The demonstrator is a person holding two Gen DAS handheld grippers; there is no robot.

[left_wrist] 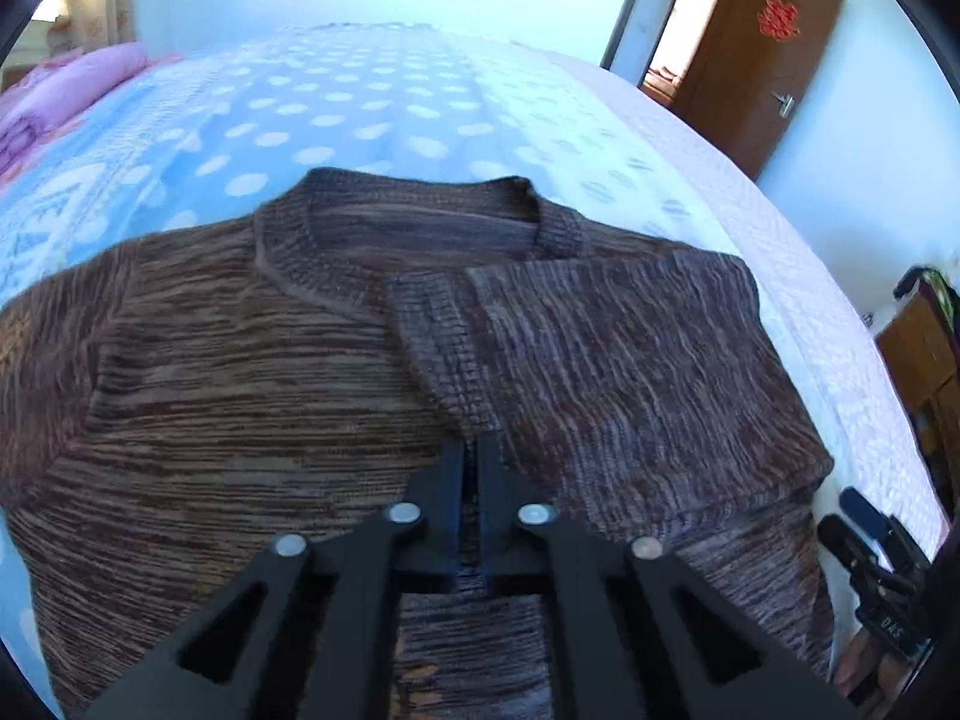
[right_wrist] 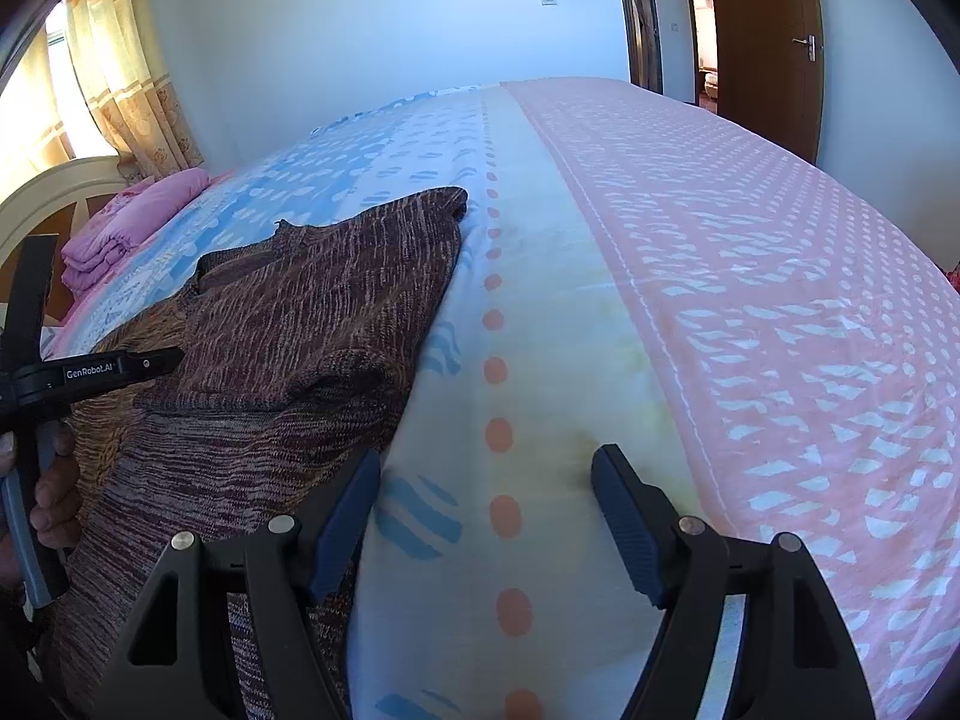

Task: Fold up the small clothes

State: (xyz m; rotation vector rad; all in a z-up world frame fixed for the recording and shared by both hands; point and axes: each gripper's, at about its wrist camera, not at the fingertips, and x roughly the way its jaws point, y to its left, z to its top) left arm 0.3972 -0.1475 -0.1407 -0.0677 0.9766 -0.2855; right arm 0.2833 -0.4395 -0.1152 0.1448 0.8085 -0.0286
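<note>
A brown knitted sweater (left_wrist: 240, 360) lies flat on the bed, neck hole toward the far side. One sleeve (left_wrist: 600, 360) is folded across its chest. My left gripper (left_wrist: 472, 450) is shut, its tips pinching the knit at the folded sleeve's cuff edge. The right gripper (right_wrist: 486, 456) stands open over the bare sheet just right of the sweater (right_wrist: 300, 312); only sheet lies between its fingers, and the left finger (right_wrist: 348, 510) is at the sweater's side edge. Each gripper shows in the other's view: the right gripper (left_wrist: 870, 540) at the sweater's right, the left gripper (right_wrist: 162, 360) over its middle.
The bed (right_wrist: 750, 300) has a blue dotted sheet (left_wrist: 360, 96) and a pink patterned strip to the right. A folded pink blanket (right_wrist: 132, 210) lies by the headboard (right_wrist: 54, 192). A brown door (left_wrist: 774, 60) stands open beyond the bed. Wooden furniture (left_wrist: 924, 348) stands at the right.
</note>
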